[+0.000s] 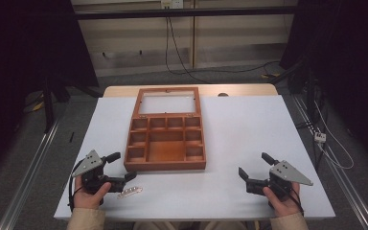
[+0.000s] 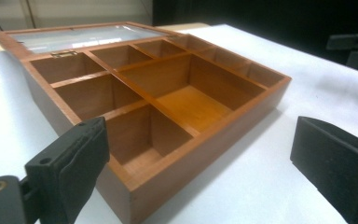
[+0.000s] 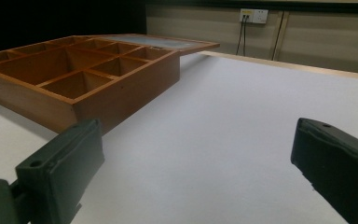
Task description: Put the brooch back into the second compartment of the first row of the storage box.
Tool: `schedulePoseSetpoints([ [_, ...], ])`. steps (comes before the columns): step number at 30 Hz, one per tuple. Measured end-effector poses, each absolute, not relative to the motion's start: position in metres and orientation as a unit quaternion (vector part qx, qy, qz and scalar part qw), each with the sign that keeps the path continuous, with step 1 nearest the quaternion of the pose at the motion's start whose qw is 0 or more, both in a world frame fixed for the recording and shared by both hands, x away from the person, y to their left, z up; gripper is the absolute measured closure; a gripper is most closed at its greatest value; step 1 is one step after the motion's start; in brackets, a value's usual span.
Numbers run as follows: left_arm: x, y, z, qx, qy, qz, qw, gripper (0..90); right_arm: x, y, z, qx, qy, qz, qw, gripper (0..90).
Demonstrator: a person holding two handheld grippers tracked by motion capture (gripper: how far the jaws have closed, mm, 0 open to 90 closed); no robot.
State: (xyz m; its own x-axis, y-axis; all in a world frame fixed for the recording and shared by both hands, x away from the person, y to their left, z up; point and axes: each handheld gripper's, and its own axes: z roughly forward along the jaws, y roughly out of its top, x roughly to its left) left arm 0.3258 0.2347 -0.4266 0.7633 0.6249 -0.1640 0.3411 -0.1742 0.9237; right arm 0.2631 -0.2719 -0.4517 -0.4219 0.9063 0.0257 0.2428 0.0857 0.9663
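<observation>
- Box [image 1: 165,143] of wood lay centred on the tabletop [image 1: 249,139], lid folded back, compartments exposed for loading.
- Left hand-held gripper [image 1: 123,167] and right hand-held gripper [image 1: 255,165] flanked it, jaws spread, empty.
- Metal strip [image 1: 130,192] lay near the left one.

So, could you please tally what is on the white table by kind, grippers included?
Wooden compartment box, lid open: 1
Small pale metal strip by the left gripper: 1
Grippers, both open and empty: 2, the left gripper and the right gripper
Total: 4
</observation>
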Motion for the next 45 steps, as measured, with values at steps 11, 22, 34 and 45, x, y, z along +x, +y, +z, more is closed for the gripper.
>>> schedulePoseSetpoints([
  [11, 0.323, 0.24, -0.43, 0.805, 0.309, 0.078, 0.5, 23.9, 0.265, -0.273, -0.449, 0.434, 0.662, 0.52, 0.323, 1.9],
  [22, 0.323, 0.237, -0.445, 0.864, 0.292, 0.027, 0.408, 55.0, 0.267, -0.272, -0.449, 0.434, 0.663, 0.519, 0.321, 2.0],
  [34, 0.32, 0.231, -0.45, 0.877, 0.283, 0.029, 0.387, 72.6, 0.265, -0.274, -0.449, 0.436, 0.661, 0.519, 0.323, 2.0],
  [45, 0.322, 0.228, -0.449, 0.876, 0.3, 0.022, 0.376, 80.7, 0.267, -0.274, -0.45, 0.434, 0.663, 0.517, 0.323, 2.4],
])
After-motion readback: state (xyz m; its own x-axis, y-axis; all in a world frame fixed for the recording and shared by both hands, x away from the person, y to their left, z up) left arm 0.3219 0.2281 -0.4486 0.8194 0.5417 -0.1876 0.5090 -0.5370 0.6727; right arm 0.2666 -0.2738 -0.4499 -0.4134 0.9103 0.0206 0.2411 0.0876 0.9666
